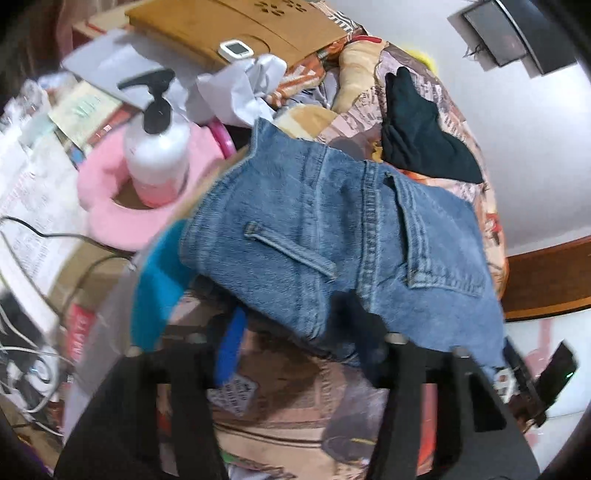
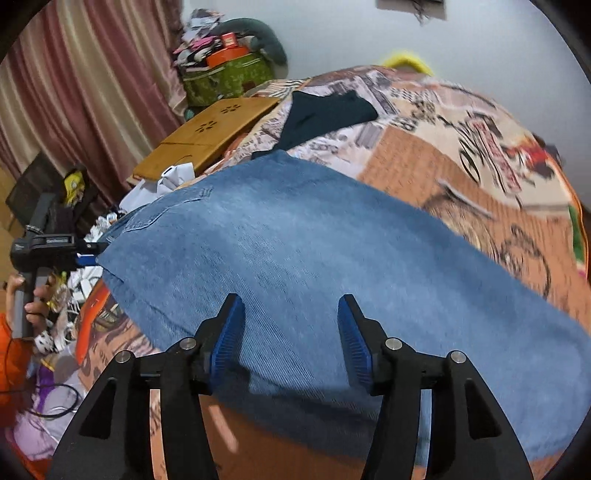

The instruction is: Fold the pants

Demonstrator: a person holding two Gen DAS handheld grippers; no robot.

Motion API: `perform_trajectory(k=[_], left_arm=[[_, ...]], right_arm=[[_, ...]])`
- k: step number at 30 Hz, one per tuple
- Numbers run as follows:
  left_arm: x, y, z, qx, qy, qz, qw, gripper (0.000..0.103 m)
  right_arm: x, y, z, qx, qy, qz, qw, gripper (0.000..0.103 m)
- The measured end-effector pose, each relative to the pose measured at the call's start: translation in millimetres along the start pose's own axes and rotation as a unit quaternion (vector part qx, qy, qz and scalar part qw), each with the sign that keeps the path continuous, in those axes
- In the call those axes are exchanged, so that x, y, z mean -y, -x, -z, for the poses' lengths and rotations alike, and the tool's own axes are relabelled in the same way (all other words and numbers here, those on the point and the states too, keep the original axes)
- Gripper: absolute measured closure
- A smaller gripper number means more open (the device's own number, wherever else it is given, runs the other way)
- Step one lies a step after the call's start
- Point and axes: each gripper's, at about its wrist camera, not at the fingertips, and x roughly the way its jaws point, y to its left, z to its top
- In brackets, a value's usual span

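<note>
Blue denim pants (image 1: 314, 221) lie on a patterned blanket (image 1: 288, 406), back pocket up in the left wrist view. My left gripper (image 1: 299, 332) hangs at their near hem edge, blurred. Its jaws stand apart, and a corner of denim reaches between the blue pad (image 1: 229, 347) and the other finger. In the right wrist view the pants (image 2: 295, 240) stretch across the blanket (image 2: 424, 184). My right gripper (image 2: 290, 314) hovers open over the leg with nothing pinched. The left gripper (image 2: 86, 256) shows at the pants' far left edge, held by a hand (image 2: 35, 295).
A black garment (image 1: 417, 136) (image 2: 325, 110) lies beyond the pants. A pump bottle (image 1: 155, 147) stands in a pink fluffy ring (image 1: 110, 206) to the left, beside papers and cables (image 1: 22, 350). A wooden lap desk (image 1: 236, 26) (image 2: 210, 136) sits at the back.
</note>
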Motion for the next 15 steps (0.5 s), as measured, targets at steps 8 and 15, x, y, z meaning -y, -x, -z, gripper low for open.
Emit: perform_trajectory(k=[8, 15], left_arm=[[42.2, 31.3, 2.8, 0.097, -0.111, -0.093, 0.9847, 0.087], [57.6, 41.3, 9.0, 0.129, -0.158, -0.146, 0.9680, 0.087]], right_arm=[[-7.3, 16.7, 19.6, -0.020, 0.024, 0.000, 1.000, 0.052], [-35.3, 1.9, 19.4, -0.018, 0.085, 0.000, 0.996, 0.052]])
